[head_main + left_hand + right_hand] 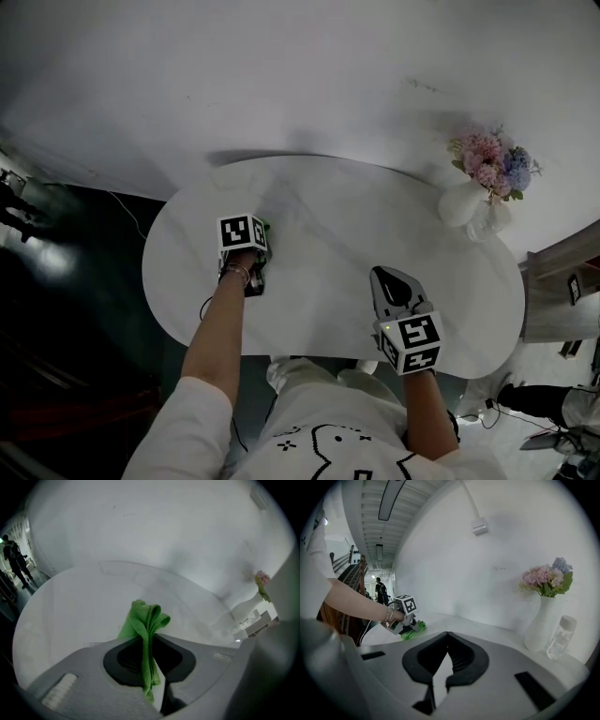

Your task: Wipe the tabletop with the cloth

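One white oval table (pixel 328 281) and two grippers: the left gripper (pixel 146 639) pinches one green cloth (pixel 149 616) on the table's left side, the right gripper (pixel 447 635) is pressed together, empty; one flower vase (pixel 461 202) and one bottle (pixel 560 637) stand far right.

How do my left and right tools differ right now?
The left tool is shut on the green cloth; the right tool is shut on nothing. The left tool sits over the tabletop's left part; the right tool is near its front edge. Both are above the same tabletop.
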Action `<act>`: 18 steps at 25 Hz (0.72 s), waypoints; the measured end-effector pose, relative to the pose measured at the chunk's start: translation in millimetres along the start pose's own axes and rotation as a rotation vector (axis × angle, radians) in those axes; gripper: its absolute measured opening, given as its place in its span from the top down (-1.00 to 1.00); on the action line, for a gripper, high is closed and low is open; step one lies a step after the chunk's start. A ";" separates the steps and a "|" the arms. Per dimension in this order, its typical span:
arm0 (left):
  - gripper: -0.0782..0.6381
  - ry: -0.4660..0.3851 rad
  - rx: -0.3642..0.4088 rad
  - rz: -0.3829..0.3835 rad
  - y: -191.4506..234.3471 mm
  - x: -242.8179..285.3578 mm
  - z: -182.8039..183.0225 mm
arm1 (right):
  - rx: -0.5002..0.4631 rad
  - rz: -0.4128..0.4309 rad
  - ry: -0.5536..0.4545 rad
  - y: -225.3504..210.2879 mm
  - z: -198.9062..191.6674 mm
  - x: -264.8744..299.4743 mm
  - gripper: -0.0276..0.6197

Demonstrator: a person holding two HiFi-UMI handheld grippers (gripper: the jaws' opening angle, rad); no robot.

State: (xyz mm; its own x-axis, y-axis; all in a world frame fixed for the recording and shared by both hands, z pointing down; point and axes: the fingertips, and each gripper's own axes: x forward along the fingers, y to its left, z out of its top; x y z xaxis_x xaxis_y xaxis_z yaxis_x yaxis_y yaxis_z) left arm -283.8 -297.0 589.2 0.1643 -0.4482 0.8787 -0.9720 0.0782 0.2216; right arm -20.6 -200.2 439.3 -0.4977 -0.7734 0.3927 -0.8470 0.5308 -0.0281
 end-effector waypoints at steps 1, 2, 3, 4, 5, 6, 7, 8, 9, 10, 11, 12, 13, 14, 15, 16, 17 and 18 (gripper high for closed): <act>0.62 0.000 0.001 0.001 -3.6 0.9 -0.5 | 0.002 -0.002 0.001 -2.8 -1.8 -1.8 0.91; 0.63 0.001 0.001 -0.001 -7.3 1.7 -1.1 | 0.004 -0.004 0.002 -5.4 -3.6 -3.7 0.91; 0.63 0.001 0.000 -0.004 -11.1 2.4 -1.7 | 0.007 -0.006 0.002 -7.9 -5.2 -5.7 0.91; 0.63 0.002 -0.001 -0.007 -14.8 3.0 -2.1 | 0.010 -0.009 0.003 -10.4 -6.5 -7.8 0.91; 0.63 0.002 -0.001 -0.007 -18.6 3.6 -2.3 | 0.013 -0.013 0.003 -13.1 -7.5 -9.8 0.91; 0.63 0.001 0.002 -0.006 -22.1 4.4 -2.2 | 0.015 -0.015 0.003 -16.2 -8.4 -11.7 0.91; 0.63 0.000 0.005 -0.004 -25.5 5.3 -1.9 | 0.017 -0.017 0.004 -19.3 -9.4 -13.4 0.91; 0.63 0.000 0.005 -0.003 -28.5 6.1 -1.7 | 0.017 -0.018 0.004 -22.3 -10.4 -15.1 0.91; 0.63 0.000 0.002 -0.003 -31.3 6.9 -1.7 | 0.019 -0.020 0.004 -25.3 -11.4 -17.1 0.91; 0.63 0.001 -0.001 -0.003 -34.4 7.7 -1.9 | 0.021 -0.022 0.004 -28.5 -12.4 -19.4 0.91; 0.62 0.001 -0.004 -0.004 -37.7 8.6 -2.1 | 0.024 -0.025 0.003 -32.0 -13.4 -21.8 0.91; 0.62 0.002 -0.005 -0.003 -41.2 9.5 -2.5 | 0.026 -0.029 0.003 -35.6 -14.3 -24.1 0.91; 0.63 0.003 -0.005 -0.003 -44.7 10.4 -2.9 | 0.027 -0.032 0.002 -39.0 -15.0 -26.1 0.91; 0.63 0.003 -0.005 -0.003 -48.0 11.2 -3.3 | 0.028 -0.035 0.001 -42.1 -15.5 -28.0 0.91; 0.63 0.004 -0.005 -0.005 -51.6 12.0 -3.9 | 0.030 -0.037 -0.001 -44.8 -15.9 -29.8 0.91; 0.62 0.004 -0.006 -0.009 -55.8 12.8 -4.4 | 0.032 -0.040 -0.004 -47.2 -16.2 -31.7 0.91; 0.62 0.004 -0.005 -0.014 -60.4 13.6 -4.8 | 0.034 -0.042 -0.006 -49.6 -16.4 -33.5 0.91; 0.62 0.004 -0.003 -0.017 -65.1 14.5 -5.0 | 0.036 -0.045 -0.008 -51.9 -16.7 -35.2 0.91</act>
State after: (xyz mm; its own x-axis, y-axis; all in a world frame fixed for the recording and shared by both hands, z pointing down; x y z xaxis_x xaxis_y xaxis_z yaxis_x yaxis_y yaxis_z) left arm -217.3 -304.2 589.6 0.1814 -0.4458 0.8765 -0.9686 0.0733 0.2377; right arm 44.0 -194.7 442.2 -0.4604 -0.7992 0.3865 -0.8747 0.4828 -0.0436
